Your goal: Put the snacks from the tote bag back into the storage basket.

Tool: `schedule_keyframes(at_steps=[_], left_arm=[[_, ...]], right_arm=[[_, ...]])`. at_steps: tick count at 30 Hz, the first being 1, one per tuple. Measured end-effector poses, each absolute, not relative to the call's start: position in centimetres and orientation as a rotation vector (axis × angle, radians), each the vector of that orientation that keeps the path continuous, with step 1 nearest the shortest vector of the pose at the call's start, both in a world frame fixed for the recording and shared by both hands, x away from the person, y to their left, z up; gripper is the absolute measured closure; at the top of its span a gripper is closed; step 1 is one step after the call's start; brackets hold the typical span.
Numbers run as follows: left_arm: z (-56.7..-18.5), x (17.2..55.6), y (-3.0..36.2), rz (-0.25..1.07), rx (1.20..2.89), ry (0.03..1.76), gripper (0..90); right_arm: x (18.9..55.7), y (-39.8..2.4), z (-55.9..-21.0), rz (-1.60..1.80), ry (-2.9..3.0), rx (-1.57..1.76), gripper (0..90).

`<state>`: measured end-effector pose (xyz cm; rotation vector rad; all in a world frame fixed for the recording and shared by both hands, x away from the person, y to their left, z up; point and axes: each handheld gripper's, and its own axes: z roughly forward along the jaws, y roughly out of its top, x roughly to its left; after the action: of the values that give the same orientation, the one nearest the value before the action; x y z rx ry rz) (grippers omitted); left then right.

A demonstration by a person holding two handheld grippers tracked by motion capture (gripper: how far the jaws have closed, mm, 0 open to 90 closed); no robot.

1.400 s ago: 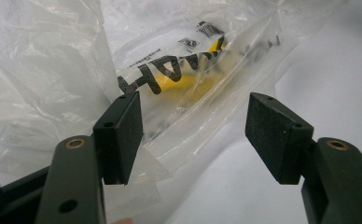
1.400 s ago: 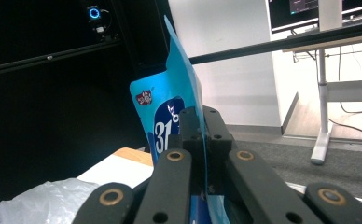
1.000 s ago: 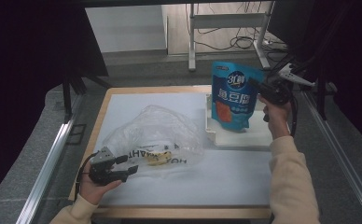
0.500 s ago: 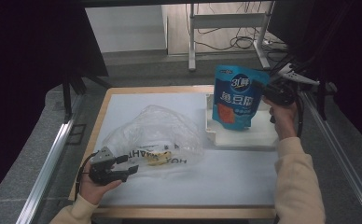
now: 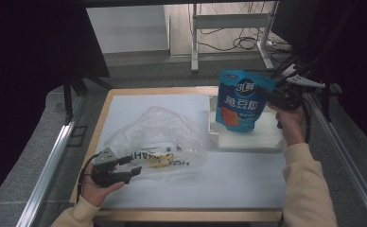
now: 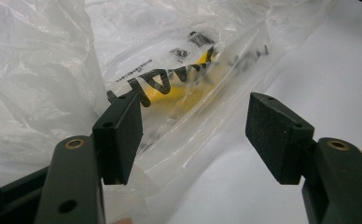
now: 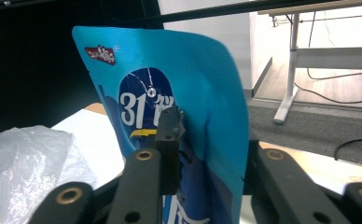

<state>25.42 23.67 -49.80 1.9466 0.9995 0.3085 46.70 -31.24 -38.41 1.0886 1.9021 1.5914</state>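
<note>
The blue snack pouch is standing upright in the white tray at the far right of the counter, its top edge sitting between the fingers of the right gripper. Those fingers have just been opening; in the right gripper view the near one is now lying close against the pouch's face and the other is hidden behind it, so I cannot tell whether they are gripping it. Compared with a second ago the pouch is keeping to the same spot in the tray, with the right hand hardly shifting. Toward the near left, the left gripper is resting low at the edge of the clear plastic bag, its fingers standing wide apart with the bag's rim lying loosely between them and a yellow item showing through the film. Bare white counter is lying open between bag and tray and along the near edge.
</note>
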Motion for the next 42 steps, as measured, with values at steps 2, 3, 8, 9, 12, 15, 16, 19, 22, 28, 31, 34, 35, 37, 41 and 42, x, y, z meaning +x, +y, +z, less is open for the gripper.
schedule_keyframes(at_steps=[2,3,8,9,12,15,16,19,22,28,31,34,35,37,41,42], left_arm=[[-49.8,25.3,23.7,0.309,1.946,0.999,36.6],[-49.8,25.3,23.8,0.308,1.944,1.000,36.5],[-49.8,25.2,23.9,0.309,1.942,0.999,36.6],[-49.8,25.2,23.9,0.310,1.943,0.998,36.6],[-49.8,25.2,23.9,0.310,1.942,0.997,36.6],[-49.8,25.2,23.9,0.310,1.944,0.993,36.5],[-49.8,25.1,23.9,0.310,1.944,0.992,36.6],[-49.8,25.1,23.9,0.309,1.944,0.989,36.6],[-49.8,25.0,23.9,0.310,1.940,0.987,36.6],[-49.7,24.9,24.0,0.311,1.941,0.986,36.5],[-49.8,25.0,23.9,0.311,1.943,0.986,36.5],[-49.8,25.0,23.9,0.310,1.945,0.989,36.5],[-49.8,25.0,23.9,0.310,1.945,0.990,36.5],[-49.9,25.0,23.9,0.311,1.945,0.992,36.5],[-49.9,25.0,23.9,0.312,1.946,0.994,36.5],[-49.9,25.0,23.9,0.313,1.946,0.994,36.5]], right_arm=[[46.5,-31.1,-38.4,1.583,1.897,1.091,61.8],[46.4,-31.1,-38.4,1.582,1.881,1.096,57.0],[45.4,-30.9,-38.6,1.535,1.825,1.162,41.5],[45.3,-31.0,-38.7,1.535,1.822,1.164,40.4],[44.6,-31.0,-38.7,1.516,1.818,1.186,37.0],[43.9,-31.1,-38.8,1.506,1.833,1.200,35.2],[43.5,-31.1,-39.0,1.489,1.839,1.212,34.6],[42.6,-31.2,-39.4,1.479,1.845,1.225,33.5],[41.6,-31.3,-39.9,1.467,1.858,1.232,32.7],[38.9,-30.8,-41.4,1.459,1.892,1.226,31.7],[37.6,-30.2,-42.4,1.462,1.925,1.215,31.4],[36.4,-29.5,-43.3,1.474,1.962,1.198,31.3],[36.0,-29.2,-43.6,1.477,1.978,1.191,31.3],[35.3,-28.5,-44.3,1.481,2.010,1.171,31.3],[34.0,-27.2,-45.5,1.492,2.068,1.135,31.4],[33.6,-26.7,-46.0,1.488,2.094,1.123,31.3]])
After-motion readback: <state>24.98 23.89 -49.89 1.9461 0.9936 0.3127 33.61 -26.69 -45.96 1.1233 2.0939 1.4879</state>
